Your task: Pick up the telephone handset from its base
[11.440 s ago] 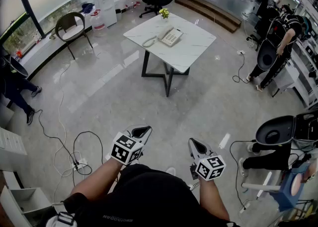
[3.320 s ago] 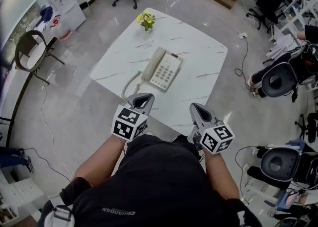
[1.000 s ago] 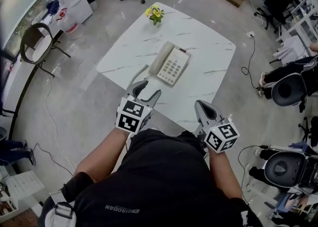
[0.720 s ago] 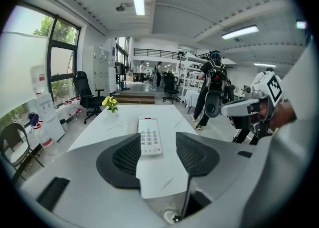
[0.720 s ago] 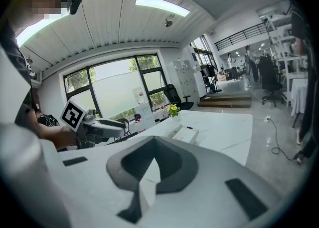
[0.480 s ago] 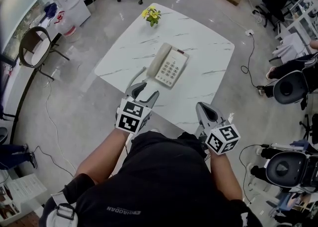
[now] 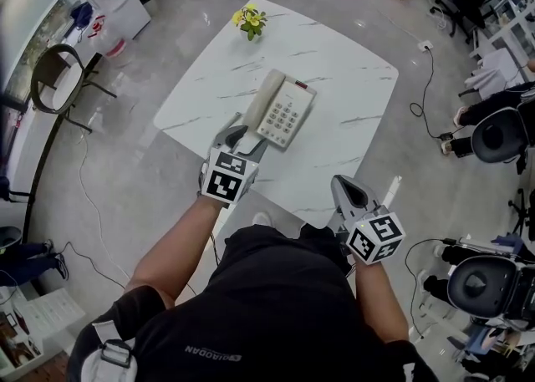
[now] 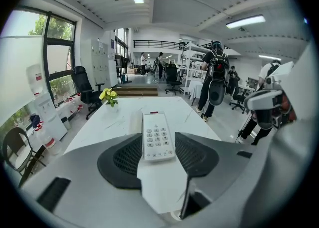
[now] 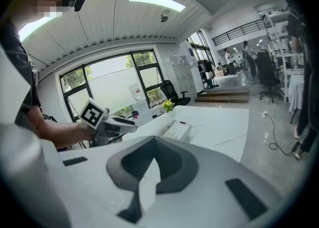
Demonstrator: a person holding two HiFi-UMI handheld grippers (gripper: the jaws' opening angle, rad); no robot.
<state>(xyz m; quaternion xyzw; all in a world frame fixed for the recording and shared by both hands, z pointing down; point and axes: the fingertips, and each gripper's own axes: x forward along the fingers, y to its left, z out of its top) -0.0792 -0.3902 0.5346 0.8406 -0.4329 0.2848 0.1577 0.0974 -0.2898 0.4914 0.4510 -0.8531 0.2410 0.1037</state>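
While short of the handset (image 7: 266,98), cradled at the left of the telephone base (image 7: 289,114) on the surface (image 7: 351,71), needed to straddle its middle with the left tool (image 7: 247,140), wide open, empty, jaws just narrowing; held right tool (image 7: 349,192) closed, near.

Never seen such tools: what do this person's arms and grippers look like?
Both the left gripper and right gripper are light grey with dark meshed pads; each carries a white cube of black square markers. The person wears a black short-sleeved top.
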